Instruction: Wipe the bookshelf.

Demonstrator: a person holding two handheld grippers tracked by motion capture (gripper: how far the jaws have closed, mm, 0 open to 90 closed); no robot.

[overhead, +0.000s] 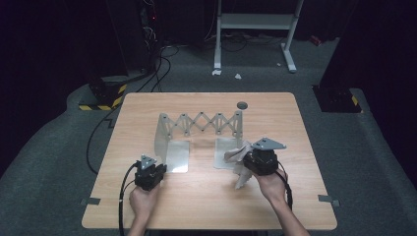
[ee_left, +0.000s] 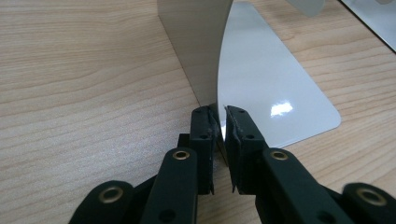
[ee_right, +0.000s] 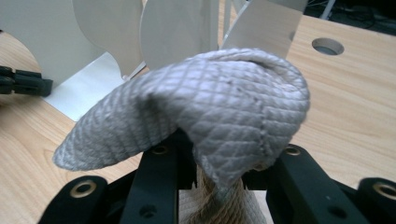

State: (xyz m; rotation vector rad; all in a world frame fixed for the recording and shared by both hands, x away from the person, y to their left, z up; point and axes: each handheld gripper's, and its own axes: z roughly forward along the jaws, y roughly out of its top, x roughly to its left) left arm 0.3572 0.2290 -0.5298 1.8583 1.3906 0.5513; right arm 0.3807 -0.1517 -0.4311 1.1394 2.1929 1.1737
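Observation:
A grey scissor-lattice rack [overhead: 201,123] stands across the middle of the wooden table [overhead: 196,206], with a metal end plate at each side. My left gripper [overhead: 163,168] is shut on the lower edge of the left upright plate [ee_left: 196,46], the thin sheet pinched between its pads [ee_left: 204,126]. That plate's flat foot [ee_left: 266,88] lies on the wood beside it. My right gripper [overhead: 246,161] is shut on a grey quilted cloth [ee_right: 210,102], which drapes over its jaws. The cloth [overhead: 241,178] hangs above the table by the right foot plate [overhead: 221,155].
A round cable hole [overhead: 242,105] sits in the table behind the rack's right end. Beyond the table stand a white desk frame [overhead: 255,22] and a yellow-and-black striped base [overhead: 105,96]. Cables trail over the grey floor at the left.

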